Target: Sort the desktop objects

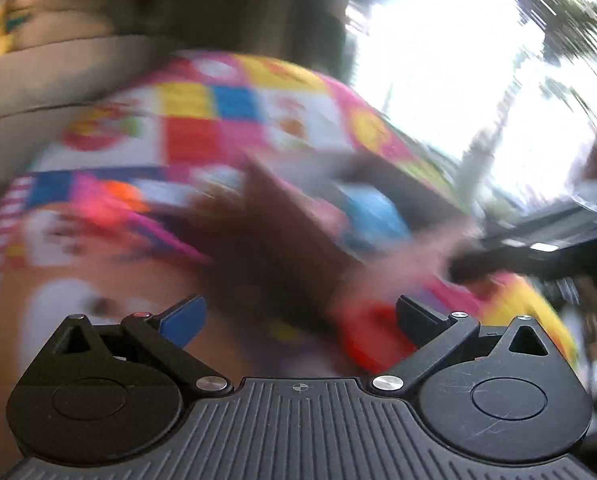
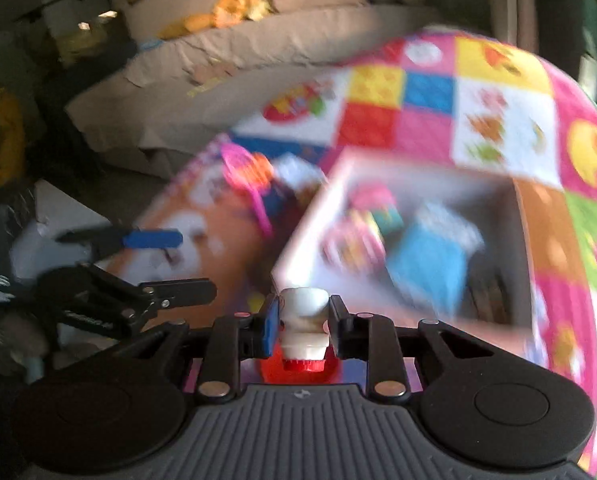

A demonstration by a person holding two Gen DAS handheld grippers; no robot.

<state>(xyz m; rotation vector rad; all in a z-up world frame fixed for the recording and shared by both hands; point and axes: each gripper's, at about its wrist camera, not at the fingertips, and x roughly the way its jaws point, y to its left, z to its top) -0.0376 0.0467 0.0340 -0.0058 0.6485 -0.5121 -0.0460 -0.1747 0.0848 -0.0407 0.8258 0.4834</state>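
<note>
While both views are smeared by blur, your right gripper [image 2: 303,322] is clamped on a small white bottle [image 2: 302,320] with a red cap at its near end; the bottle sits between the pads, near the camera, over the patchwork mat [image 2: 498,120]; a cardboard box [image 2: 298,248] holding a blue item [image 2: 422,264] lies just beyond it; your left gripper [image 1: 298,320] has its jaws apart with nothing between them; in the right wrist view it shows at the left, over the mat's left side.
</note>
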